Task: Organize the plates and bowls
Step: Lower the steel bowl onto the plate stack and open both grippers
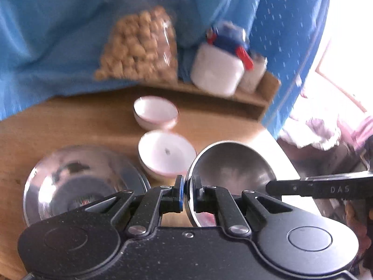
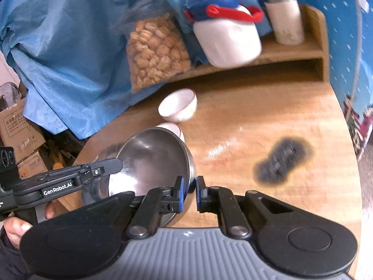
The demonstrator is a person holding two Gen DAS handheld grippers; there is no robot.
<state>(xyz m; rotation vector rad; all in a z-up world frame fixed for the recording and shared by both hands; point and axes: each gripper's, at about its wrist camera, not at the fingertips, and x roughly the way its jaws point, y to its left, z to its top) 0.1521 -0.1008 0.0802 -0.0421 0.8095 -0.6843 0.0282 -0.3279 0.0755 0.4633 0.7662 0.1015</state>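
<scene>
A small steel bowl (image 1: pixel 233 165) is held tilted above the wooden table (image 1: pixel 70 121) by both grippers. My left gripper (image 1: pixel 187 192) is shut on its left rim. My right gripper (image 2: pixel 189 192) is shut on its right rim; the bowl shows in the right wrist view (image 2: pixel 151 158). The right gripper's finger (image 1: pixel 303 187) shows at the bowl's right side in the left wrist view. The left gripper (image 2: pixel 112 164) reaches the bowl's left rim in the right wrist view. A larger steel bowl (image 1: pixel 77 182) rests on the table at left. Two white bowls (image 1: pixel 166 155) (image 1: pixel 155 112) stand behind.
A bag of brown snacks (image 2: pixel 156 51), a white jar with blue lid (image 2: pixel 228 35) and a white bottle (image 2: pixel 285 16) sit on a low wooden shelf (image 2: pixel 291 53) at the back. Blue cloth (image 2: pixel 70 46) hangs behind. A dark burn mark (image 2: pixel 279 161) is on the table. Cardboard boxes (image 2: pixel 18 128) stand left.
</scene>
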